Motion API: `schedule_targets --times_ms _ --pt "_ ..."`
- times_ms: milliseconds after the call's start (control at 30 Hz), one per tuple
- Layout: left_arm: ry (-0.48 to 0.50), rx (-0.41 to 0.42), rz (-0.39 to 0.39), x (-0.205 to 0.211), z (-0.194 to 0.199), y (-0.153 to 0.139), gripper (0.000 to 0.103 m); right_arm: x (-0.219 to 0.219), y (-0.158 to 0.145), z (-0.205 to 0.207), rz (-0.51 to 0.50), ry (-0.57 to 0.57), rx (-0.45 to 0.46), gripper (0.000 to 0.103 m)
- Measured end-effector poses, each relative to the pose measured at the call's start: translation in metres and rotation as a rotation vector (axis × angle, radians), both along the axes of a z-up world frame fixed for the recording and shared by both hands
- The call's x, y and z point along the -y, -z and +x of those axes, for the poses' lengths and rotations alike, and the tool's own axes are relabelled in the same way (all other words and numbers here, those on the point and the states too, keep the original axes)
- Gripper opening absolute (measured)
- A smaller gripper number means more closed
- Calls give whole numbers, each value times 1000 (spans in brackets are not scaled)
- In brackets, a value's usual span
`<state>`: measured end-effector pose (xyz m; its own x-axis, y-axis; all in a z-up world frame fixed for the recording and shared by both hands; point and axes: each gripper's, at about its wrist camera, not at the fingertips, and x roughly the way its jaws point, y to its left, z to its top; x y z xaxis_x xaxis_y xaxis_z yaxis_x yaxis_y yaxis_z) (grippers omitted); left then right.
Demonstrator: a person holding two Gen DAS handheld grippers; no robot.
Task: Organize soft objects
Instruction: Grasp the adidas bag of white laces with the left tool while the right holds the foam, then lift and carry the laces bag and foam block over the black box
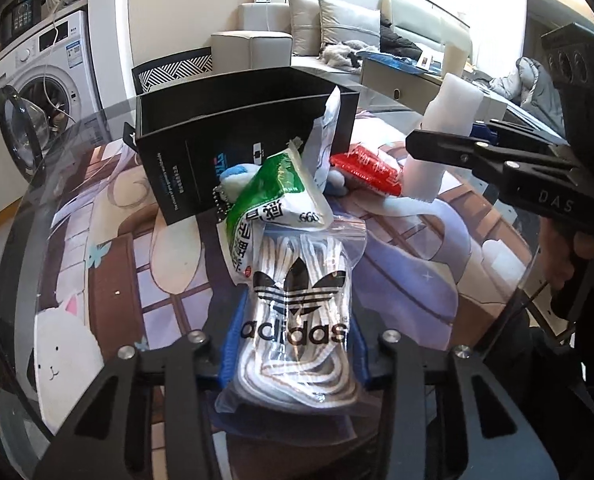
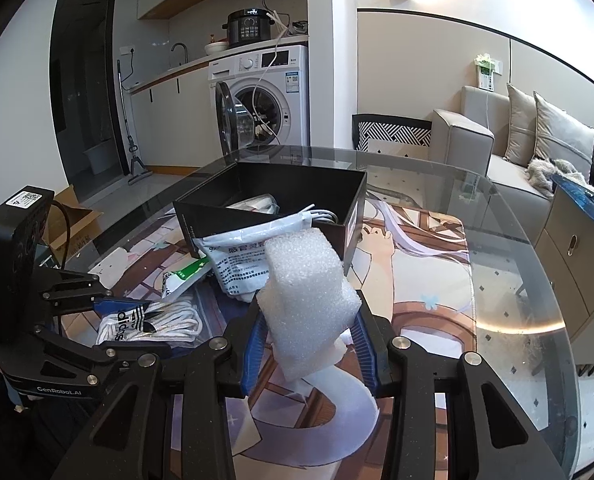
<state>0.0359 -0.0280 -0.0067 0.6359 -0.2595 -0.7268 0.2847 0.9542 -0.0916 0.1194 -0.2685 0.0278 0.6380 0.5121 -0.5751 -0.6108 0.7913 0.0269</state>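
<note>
My left gripper (image 1: 295, 354) is shut on a clear Adidas bag of white laces (image 1: 299, 320), also seen in the right wrist view (image 2: 149, 322). My right gripper (image 2: 309, 344) is shut on a white foam block (image 2: 307, 300), which shows at the right in the left wrist view (image 1: 445, 136). A black box (image 2: 273, 204) stands open behind them, with a white pouch (image 2: 241, 252) leaning against its wall. A green and white packet (image 1: 273, 196), a red packet (image 1: 367, 168) and a blue plush (image 1: 233, 178) lie in front of the box (image 1: 201, 160).
Everything rests on a round glass table (image 2: 517, 280) over an illustrated mat (image 1: 109, 248). A washing machine (image 2: 265, 96) stands behind, a grey sofa (image 2: 517, 140) to the right and a patterned chair back (image 2: 393, 132) beyond the table.
</note>
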Motion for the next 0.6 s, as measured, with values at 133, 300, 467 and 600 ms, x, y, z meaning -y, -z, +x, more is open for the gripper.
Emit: schedule_targets --times_ms 133,300,467,600 --pt "19 18 -28 0 -5 -9 43 1 -2 0 7 -1 6 40" --pt "26 43 -64 -2 -6 -22 43 2 -6 -3 21 -6 24 40" --pt "36 76 -105 -5 -11 -36 43 2 -11 -8 32 -12 42 40" --pt "35 99 -131 -8 -14 -45 43 0 -14 -13 39 -20 54 40"
